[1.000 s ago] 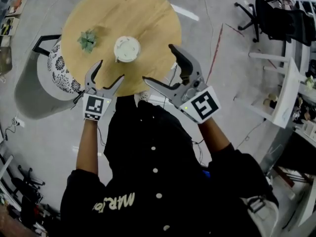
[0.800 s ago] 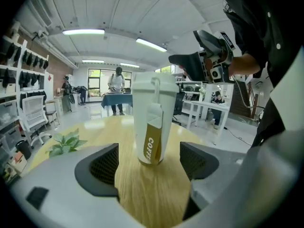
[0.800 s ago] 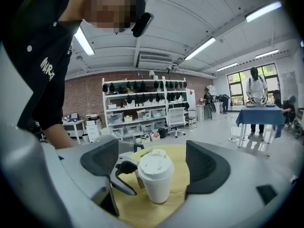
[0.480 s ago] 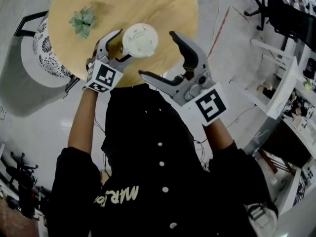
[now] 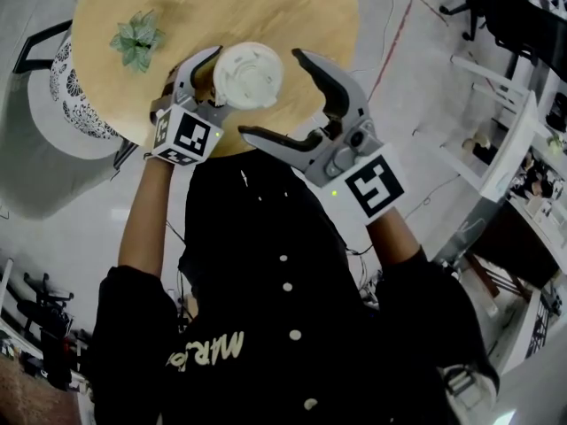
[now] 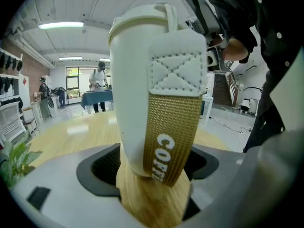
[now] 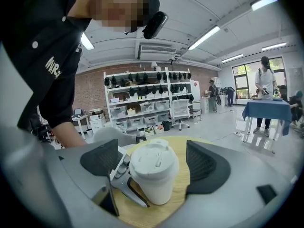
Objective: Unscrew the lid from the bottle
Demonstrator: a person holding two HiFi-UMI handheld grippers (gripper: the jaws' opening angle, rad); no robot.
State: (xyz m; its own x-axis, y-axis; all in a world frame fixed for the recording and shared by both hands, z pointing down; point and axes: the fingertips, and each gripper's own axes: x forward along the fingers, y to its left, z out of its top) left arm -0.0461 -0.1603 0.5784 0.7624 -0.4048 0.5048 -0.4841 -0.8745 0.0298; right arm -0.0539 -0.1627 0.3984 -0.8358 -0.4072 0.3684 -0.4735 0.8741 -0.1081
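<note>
Head view: round wooden table (image 5: 266, 7) fills the top of frame. Right gripper (image 5: 270, 96), center, jaws wide and empty, just beside the bottle (image 5: 248, 75). Left gripper (image 5: 205, 82) clamps the white bottle's lower body, upper center, over the table's near edge. Lid (image 7: 153, 158) on. Small plant (image 5: 135, 39) upper left.

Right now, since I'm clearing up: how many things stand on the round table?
2: the white bottle by the table's near edge, a small green plant to its left. Nothing else shows.
</note>
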